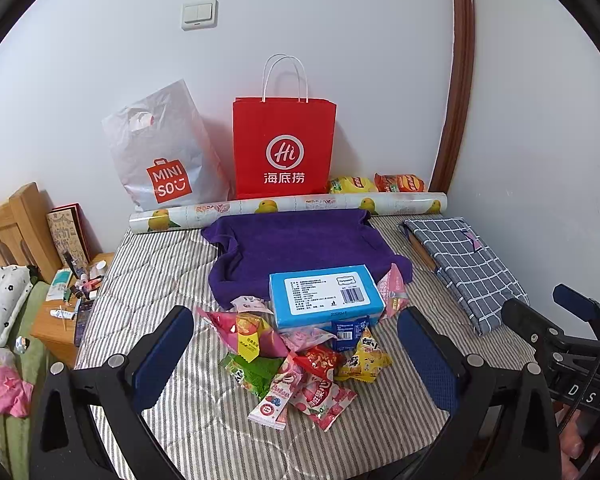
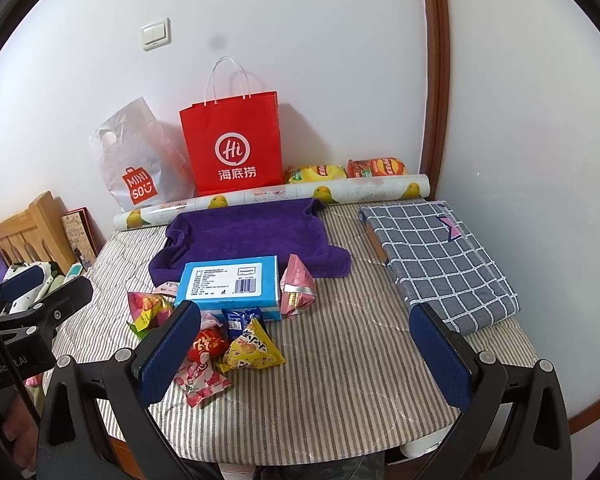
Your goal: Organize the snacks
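Observation:
A pile of small snack packets (image 1: 300, 368) lies on the striped table cover, in front of a blue box (image 1: 326, 298) that rests on a purple towel (image 1: 300, 244). The pile (image 2: 220, 340) and blue box (image 2: 232, 284) also show in the right wrist view. A red paper bag (image 1: 284, 144) stands against the wall. My left gripper (image 1: 296, 344) is open and empty, hovering over the snack pile. My right gripper (image 2: 306, 340) is open and empty, to the right of the pile, above bare cover.
A white MINISO bag (image 1: 160, 152) stands left of the red bag. Two chip bags (image 1: 376, 184) and a printed roll (image 1: 288, 208) lie by the wall. A folded checked cloth (image 2: 436, 260) lies at right. A cluttered nightstand (image 1: 72, 300) and bed sit left.

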A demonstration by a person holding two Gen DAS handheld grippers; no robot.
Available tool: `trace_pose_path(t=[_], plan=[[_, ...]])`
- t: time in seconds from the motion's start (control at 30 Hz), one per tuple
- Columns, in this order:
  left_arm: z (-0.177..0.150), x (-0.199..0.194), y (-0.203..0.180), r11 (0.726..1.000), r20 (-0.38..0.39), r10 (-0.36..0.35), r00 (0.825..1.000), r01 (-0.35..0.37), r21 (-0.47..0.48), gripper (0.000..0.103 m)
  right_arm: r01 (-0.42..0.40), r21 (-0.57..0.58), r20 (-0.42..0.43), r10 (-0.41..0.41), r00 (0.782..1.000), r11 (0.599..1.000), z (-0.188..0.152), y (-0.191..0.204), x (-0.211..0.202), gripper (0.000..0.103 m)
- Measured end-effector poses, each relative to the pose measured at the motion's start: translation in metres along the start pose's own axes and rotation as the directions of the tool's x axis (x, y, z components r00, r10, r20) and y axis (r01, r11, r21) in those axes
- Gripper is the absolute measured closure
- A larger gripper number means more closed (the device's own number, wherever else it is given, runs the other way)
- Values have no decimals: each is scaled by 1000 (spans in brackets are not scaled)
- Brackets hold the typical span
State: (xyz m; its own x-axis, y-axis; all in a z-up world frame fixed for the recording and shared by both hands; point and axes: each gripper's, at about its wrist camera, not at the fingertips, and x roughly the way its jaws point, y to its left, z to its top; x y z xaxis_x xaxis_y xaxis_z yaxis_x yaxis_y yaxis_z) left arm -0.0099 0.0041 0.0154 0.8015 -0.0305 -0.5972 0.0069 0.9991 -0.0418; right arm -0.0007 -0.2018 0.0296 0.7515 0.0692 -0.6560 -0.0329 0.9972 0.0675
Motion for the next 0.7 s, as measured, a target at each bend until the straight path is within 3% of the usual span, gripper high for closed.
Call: trace_pose_path(t=[0.43,0.7], plan=[[0,-2,0,1000,3,4,1000,-4,1,0,-6,-8,2,7,1000,1000,-2,4,1,0],[-2,28,8,1000,-49,5,999,-6,-9,0,-26,-10,-8,26,1000,1000,-3,5,24,0]])
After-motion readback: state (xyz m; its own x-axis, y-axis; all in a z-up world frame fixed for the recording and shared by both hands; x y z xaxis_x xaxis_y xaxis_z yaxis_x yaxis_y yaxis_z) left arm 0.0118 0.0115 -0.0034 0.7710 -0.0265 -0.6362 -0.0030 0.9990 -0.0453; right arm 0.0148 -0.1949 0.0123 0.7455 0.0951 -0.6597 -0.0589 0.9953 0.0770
